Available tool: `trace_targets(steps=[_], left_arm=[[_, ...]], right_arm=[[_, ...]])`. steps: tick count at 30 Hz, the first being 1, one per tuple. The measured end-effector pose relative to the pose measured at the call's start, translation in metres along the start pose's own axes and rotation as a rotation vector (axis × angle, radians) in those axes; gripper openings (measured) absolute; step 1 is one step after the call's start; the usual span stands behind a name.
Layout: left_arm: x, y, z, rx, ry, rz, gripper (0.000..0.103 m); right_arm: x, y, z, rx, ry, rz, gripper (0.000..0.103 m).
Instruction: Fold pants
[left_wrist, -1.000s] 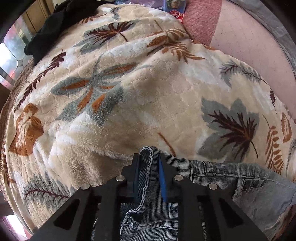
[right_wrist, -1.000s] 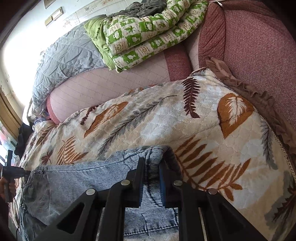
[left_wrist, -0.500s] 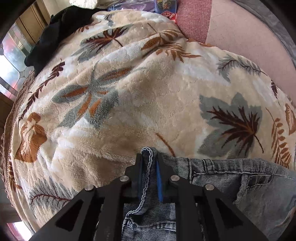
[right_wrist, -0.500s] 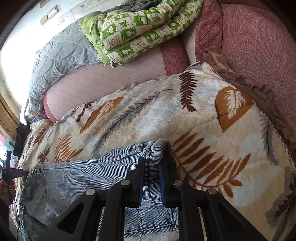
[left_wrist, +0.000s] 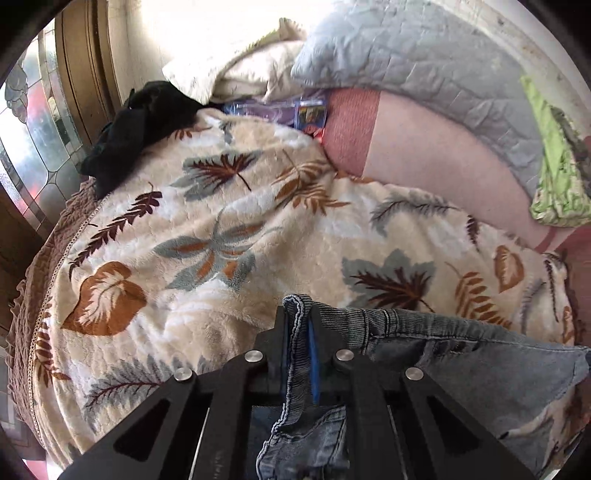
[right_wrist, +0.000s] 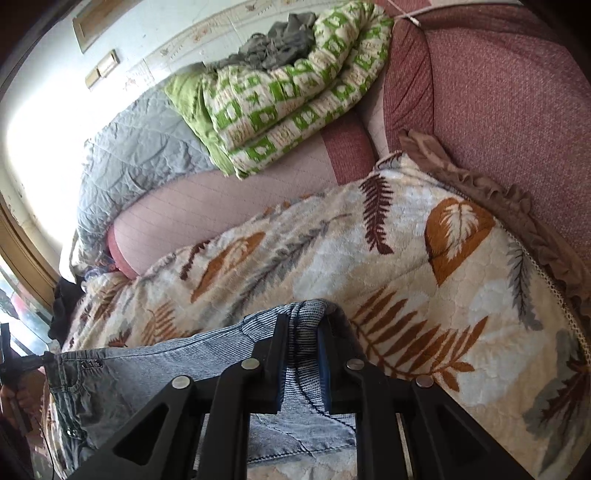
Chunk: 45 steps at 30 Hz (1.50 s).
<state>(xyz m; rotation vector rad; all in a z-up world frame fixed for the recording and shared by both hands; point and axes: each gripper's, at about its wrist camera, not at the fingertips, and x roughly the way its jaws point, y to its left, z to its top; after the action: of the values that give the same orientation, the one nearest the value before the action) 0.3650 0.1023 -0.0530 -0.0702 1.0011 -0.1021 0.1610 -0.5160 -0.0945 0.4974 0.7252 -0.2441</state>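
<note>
in the left wrist view, a leaf-patterned blanket (left_wrist: 240, 236) covers a bed, with a grey quilt (left_wrist: 424, 74) and a black garment (left_wrist: 136, 125) behind it. the pants (left_wrist: 461, 354), of blue denim, are laid on the near part of the blanket, and the left claw (left_wrist: 299, 332) is clamped on one edge of them.

in the right wrist view, the same blanket is seen before a red headboard (right_wrist: 498, 92) and a green folded quilt (right_wrist: 288, 92). the right claw (right_wrist: 303, 332) is clamped on a bunched end of the pants. for a good fold, both edges should be kept taut and level, and they should be carried over together, so that the denim is laid without wrinkles.
</note>
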Motion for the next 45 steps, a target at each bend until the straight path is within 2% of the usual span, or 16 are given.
trace_targets(steps=[5,9,14,18,23,25,27,28,34,36,38,40,41,42,45], left_arm=[[-0.051,0.014,-0.017,-0.02,-0.066,-0.054,0.009],[-0.09,0.031,-0.042,-0.049,-0.113,-0.09,0.009],[-0.132,0.052,-0.104,-0.051,-0.145,-0.12,0.009],[-0.143,0.069,-0.179,-0.038,-0.12,-0.117,0.009],[-0.116,0.087,-0.273,-0.01,0.015,-0.07,0.009],[-0.101,0.096,-0.294,-0.033,0.072,-0.063,0.009],[-0.09,0.104,-0.305,-0.047,0.103,-0.049,0.009],[-0.087,0.106,-0.307,-0.057,0.113,-0.051,0.009],[-0.091,0.099,-0.298,-0.039,0.084,-0.042,0.009],[-0.09,0.1,-0.3,-0.036,0.085,-0.038,0.009],[-0.087,0.104,-0.303,-0.051,0.098,-0.045,0.009],[-0.082,0.107,-0.306,-0.066,0.111,-0.049,0.009],[-0.08,0.107,-0.307,-0.065,0.115,-0.046,0.01],[-0.079,0.107,-0.308,-0.063,0.117,-0.046,0.01],[-0.076,0.105,-0.309,-0.05,0.122,-0.044,0.01]], right_arm=[[-0.032,0.005,0.004,0.002,-0.043,0.03,0.015],[-0.057,0.004,-0.004,-0.005,-0.05,0.041,0.015],[-0.081,-0.009,-0.033,-0.02,-0.012,0.055,0.015],[-0.092,-0.022,-0.08,-0.061,0.076,0.062,0.015],[-0.11,-0.047,-0.149,-0.148,0.183,0.057,0.018],[-0.118,-0.062,-0.173,-0.148,0.252,0.096,0.029],[-0.128,-0.074,-0.189,-0.157,0.29,0.106,0.054],[-0.133,-0.079,-0.194,-0.157,0.294,0.111,0.057],[-0.153,-0.08,-0.18,-0.113,0.242,0.166,0.06],[-0.143,-0.073,-0.175,-0.102,0.256,0.15,0.06],[-0.126,-0.065,-0.176,-0.098,0.308,0.124,0.06],[-0.108,-0.058,-0.183,-0.115,0.376,0.091,0.054],[-0.103,-0.055,-0.187,-0.133,0.39,0.074,0.039],[-0.099,-0.052,-0.191,-0.163,0.4,0.042,0.03],[-0.105,-0.052,-0.195,-0.19,0.382,0.005,0.023]])
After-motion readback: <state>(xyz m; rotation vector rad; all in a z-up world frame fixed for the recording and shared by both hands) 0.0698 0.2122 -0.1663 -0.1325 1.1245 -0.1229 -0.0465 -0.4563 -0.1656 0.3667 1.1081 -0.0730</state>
